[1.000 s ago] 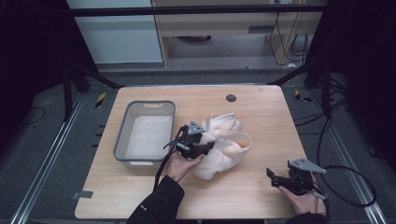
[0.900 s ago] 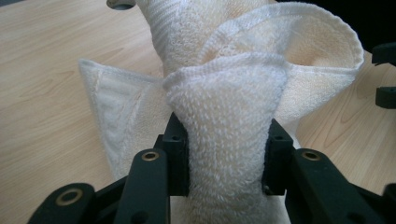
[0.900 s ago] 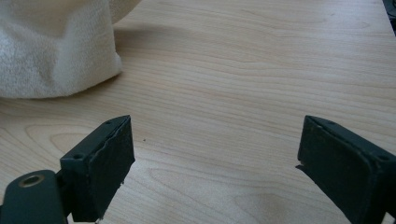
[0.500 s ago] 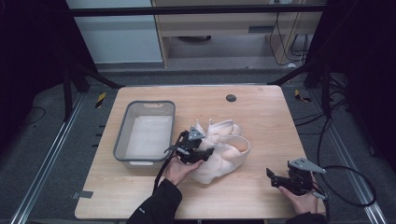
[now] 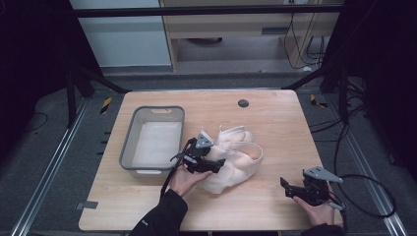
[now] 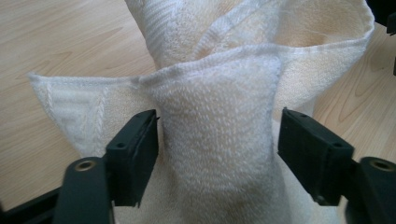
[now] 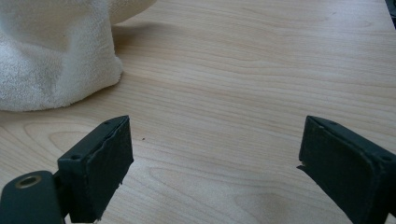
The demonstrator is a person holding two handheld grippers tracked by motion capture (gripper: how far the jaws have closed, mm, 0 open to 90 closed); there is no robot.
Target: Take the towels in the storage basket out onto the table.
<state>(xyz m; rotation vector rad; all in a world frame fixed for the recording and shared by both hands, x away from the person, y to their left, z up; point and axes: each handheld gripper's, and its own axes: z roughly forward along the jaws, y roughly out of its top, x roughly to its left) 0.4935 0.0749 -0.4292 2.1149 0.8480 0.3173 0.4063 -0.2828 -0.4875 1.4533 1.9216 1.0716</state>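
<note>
Worktop [image 5: 275,113]: light wood. Grey bin [image 5: 129,147]: left of centre, long axis running near to far. Cream towel [image 5: 236,160]: crumpled mid-worktop, beside bin, long axis slanting near-left to far-right. Left tongs [image 6: 217,140]: parted, straddling a towel fold. Right tongs [image 7: 215,154]: wide apart, holding nothing, over bare wood near towel.

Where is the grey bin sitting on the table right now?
In the high view, the grey bin sits on the left half of the wooden table, just left of the crumpled white towel and the left tool.
</note>
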